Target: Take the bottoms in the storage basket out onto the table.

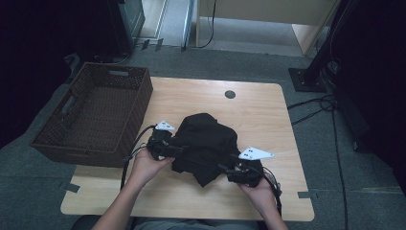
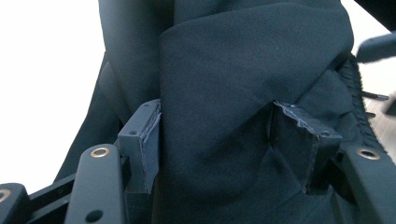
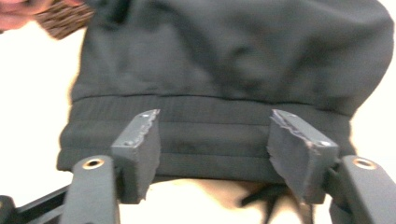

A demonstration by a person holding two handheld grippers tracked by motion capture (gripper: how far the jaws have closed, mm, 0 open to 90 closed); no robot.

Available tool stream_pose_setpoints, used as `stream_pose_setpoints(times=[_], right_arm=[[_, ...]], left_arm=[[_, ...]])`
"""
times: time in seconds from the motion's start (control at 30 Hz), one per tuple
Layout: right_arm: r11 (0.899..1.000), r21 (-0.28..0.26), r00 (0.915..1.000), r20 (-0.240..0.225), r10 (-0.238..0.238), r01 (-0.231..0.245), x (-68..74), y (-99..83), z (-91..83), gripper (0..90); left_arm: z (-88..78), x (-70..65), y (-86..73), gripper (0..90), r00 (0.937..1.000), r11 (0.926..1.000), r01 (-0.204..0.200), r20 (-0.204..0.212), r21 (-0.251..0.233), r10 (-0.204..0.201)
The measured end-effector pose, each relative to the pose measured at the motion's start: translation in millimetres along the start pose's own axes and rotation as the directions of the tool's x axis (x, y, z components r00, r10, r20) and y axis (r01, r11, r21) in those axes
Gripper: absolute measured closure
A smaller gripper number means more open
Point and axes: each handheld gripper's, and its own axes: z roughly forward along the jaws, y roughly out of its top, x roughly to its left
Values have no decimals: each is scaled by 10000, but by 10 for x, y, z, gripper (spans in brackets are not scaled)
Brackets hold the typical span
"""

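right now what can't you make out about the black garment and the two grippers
- Black garment: its type stays unclear; it lies bunched on the table.
- Left gripper: cloth sits between the jaws; whether the pads press it is hidden by folds.
- Right gripper: the waistband lies beyond blurred, spread jaws; contact unclear.
- Basket: the dark high view leaves its floor hard to read.

Dim high view with black side edges; both gripper views blow the table to white glare, the right one softly blurred.
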Motion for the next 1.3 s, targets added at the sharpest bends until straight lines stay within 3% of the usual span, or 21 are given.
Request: stream_pose_setpoints(times=[0.13,0.3,0.47,0.6,0.73,0.83,0.97,1.07,1.17,1.3], right_arm=[[9999,-93,9999,-101,-42,41,143,7,32,285],[9995,-299,10000,36,73,-72,136,104,131,266],[9991,-323,9996,42,-265,267,238,203,180,286],[9996,-142,9995,196,-249,252,208,217,353,329],[9990,235,9988,294,-387,380,181,270,514,418],[9949,660,9961,391,-789,762,199,263,649,496],[9931,804,9954,367,-883,851,209,251,740,755],[9931,1100,9992,39,-401,394,165,361,702,853],[9937,1117,9994,-349,-11,50,119,563,568,859],[9953,947,9989,-443,-166,207,68,875,380,860]], left_arm=[[11,54,-25,362,10000,9999,46,-86,-133,-47],[4,73,-42,363,9999,9999,104,-94,-74,-104],[-38,87,-65,365,9998,9997,189,-89,-125,-190],[-81,121,-76,369,9994,9990,331,-29,-302,-332],[-111,160,-94,371,9991,9985,411,-20,-353,-412],[-119,186,-106,373,9985,9977,543,54,-395,-541],[-114,188,-112,372,9993,9987,378,-67,-344,-380],[-118,187,-112,372,9993,9986,372,-6,-383,-373],[-144,193,-110,372,9991,9972,420,73,-624,-416],[-189,205,-106,372,9989,9944,456,149,-950,-444]])
